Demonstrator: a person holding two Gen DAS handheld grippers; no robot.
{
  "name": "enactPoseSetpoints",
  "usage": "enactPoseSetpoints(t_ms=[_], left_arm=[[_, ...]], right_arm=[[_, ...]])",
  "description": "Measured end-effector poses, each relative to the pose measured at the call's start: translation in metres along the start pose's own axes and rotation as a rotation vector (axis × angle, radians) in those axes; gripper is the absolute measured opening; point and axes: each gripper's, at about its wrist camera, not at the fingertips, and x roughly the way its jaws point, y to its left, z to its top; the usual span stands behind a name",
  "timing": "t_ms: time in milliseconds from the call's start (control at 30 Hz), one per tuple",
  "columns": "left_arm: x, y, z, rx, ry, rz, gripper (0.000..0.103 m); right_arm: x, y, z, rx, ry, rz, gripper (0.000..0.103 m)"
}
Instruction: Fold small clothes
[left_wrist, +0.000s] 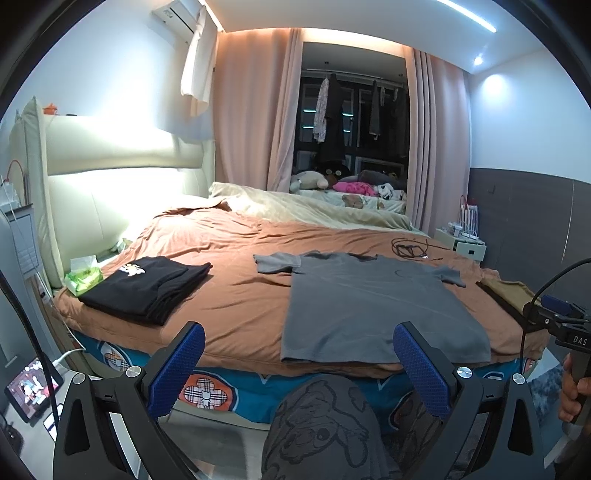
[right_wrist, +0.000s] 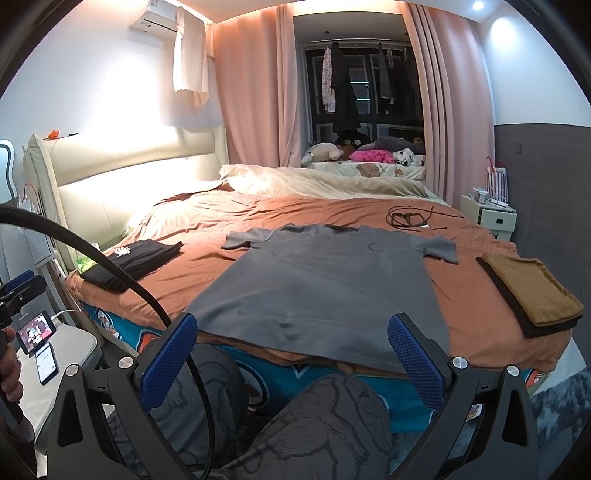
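Observation:
A grey T-shirt (left_wrist: 369, 302) (right_wrist: 325, 284) lies spread flat on the brown bedcover (left_wrist: 236, 295), its hem at the near bed edge and both sleeves out. My left gripper (left_wrist: 299, 365) is open and empty, held short of the bed edge, left of the shirt's middle. My right gripper (right_wrist: 291, 354) is also open with nothing in it, just before the shirt's hem. The right gripper's body and the hand holding it show at the right edge of the left wrist view.
A folded black garment (left_wrist: 147, 288) lies at the left of the bed beside a green tissue pack (left_wrist: 83, 277). A folded brown garment (right_wrist: 532, 291) lies on the right. Black cables (right_wrist: 410, 216) rest beyond the shirt. A person's patterned knees (left_wrist: 321, 428) are below the bed edge.

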Motion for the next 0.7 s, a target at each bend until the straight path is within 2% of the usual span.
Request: enactPoseSetpoints(t_ms=[700], left_arm=[[0.028, 0.004, 0.000, 0.000, 0.020, -0.030, 0.102]], right_arm=[[0.019, -0.001, 0.005, 0.030, 0.024, -0.002, 0.103]])
